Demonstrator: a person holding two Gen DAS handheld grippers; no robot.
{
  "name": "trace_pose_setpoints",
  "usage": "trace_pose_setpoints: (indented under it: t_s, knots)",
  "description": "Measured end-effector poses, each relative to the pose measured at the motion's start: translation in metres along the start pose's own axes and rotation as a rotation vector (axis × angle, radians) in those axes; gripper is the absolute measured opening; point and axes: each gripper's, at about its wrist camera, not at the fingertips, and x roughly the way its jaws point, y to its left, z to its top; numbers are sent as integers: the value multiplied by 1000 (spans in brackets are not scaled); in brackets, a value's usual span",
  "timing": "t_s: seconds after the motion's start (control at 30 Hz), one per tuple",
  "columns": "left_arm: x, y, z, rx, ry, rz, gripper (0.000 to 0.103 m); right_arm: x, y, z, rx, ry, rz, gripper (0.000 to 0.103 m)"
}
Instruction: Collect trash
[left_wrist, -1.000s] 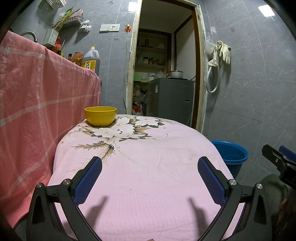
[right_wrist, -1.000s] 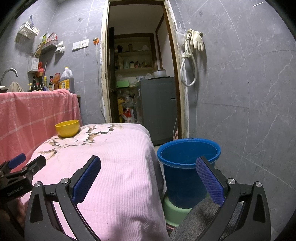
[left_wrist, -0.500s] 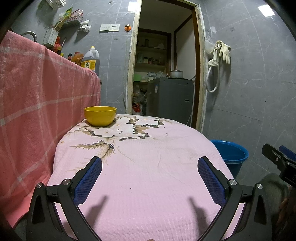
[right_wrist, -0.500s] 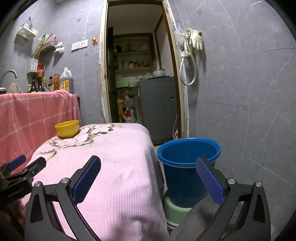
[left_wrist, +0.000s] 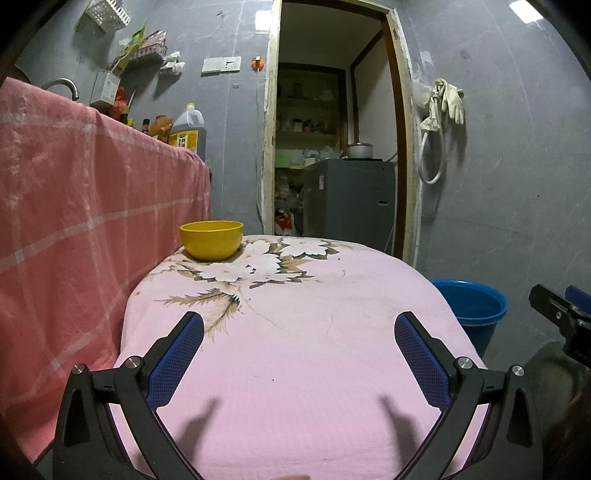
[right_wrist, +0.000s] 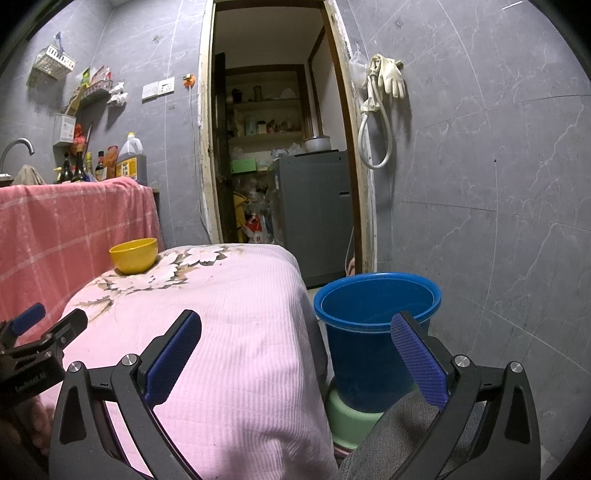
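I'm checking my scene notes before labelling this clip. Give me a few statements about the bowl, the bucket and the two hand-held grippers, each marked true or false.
1. The yellow bowl sits on the flowered end of the pink cloth. True.
2. The blue bucket stands on the table. False: it stands off the table's edge, lower down, on a green base.
3. The left hand-held gripper is open and holds nothing. True.
4. The right hand-held gripper is shut on a piece of trash. False: its jaws are wide apart and empty.
5. The bowl lies tipped on its side. False: it stands upright.
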Motion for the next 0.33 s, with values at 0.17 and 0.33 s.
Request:
trace_pose_setpoints:
  t_s: [0.17, 0.33]
  knots:
    - [0, 0, -1, 2, -2, 4, 101, 0, 0, 0, 2, -1, -2, 103]
    - [1, 0, -1, 2, -2, 3, 101, -2, 1, -2, 2, 0, 0, 103]
